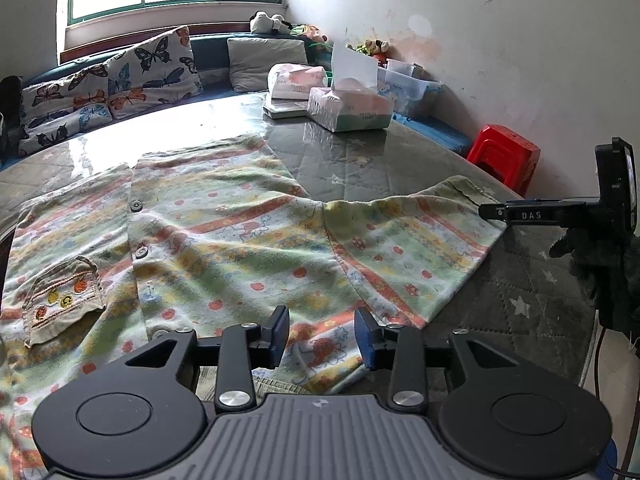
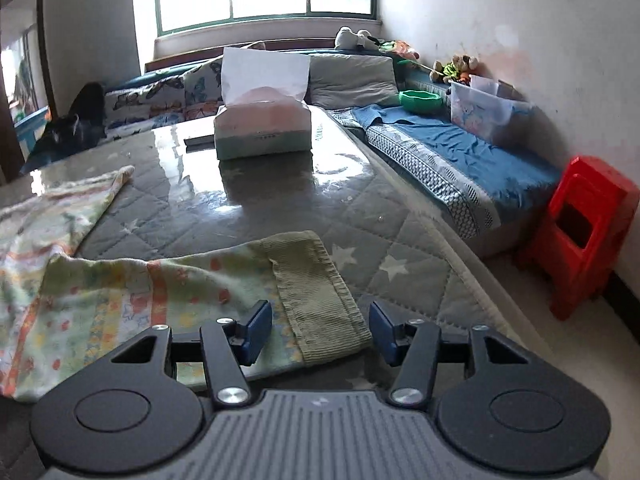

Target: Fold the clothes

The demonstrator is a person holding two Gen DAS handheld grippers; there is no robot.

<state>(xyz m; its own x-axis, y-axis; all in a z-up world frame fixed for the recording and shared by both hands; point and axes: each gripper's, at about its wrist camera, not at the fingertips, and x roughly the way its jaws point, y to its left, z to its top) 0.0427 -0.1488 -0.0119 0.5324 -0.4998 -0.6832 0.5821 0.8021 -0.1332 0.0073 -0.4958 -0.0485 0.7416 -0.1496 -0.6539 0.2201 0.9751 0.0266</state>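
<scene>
A child's buttoned pyjama top (image 1: 224,232) with green, orange and yellow stripes lies spread on the grey quilted table (image 1: 360,160). It has a small pocket (image 1: 64,296) at the left and a sleeve (image 1: 412,240) stretched to the right. My left gripper (image 1: 322,338) is open just above the top's near edge. My right gripper (image 2: 320,332) is open, its jaws either side of the sleeve's ribbed green cuff (image 2: 320,292). The right gripper also shows in the left wrist view (image 1: 520,216) at the sleeve end.
A tissue box (image 2: 262,128) and a second tissue pack (image 1: 296,80) stand at the table's far side. A bench with butterfly cushions (image 1: 108,84) and a blue cover (image 2: 460,152) runs behind. A red plastic stool (image 2: 580,232) stands on the floor at right.
</scene>
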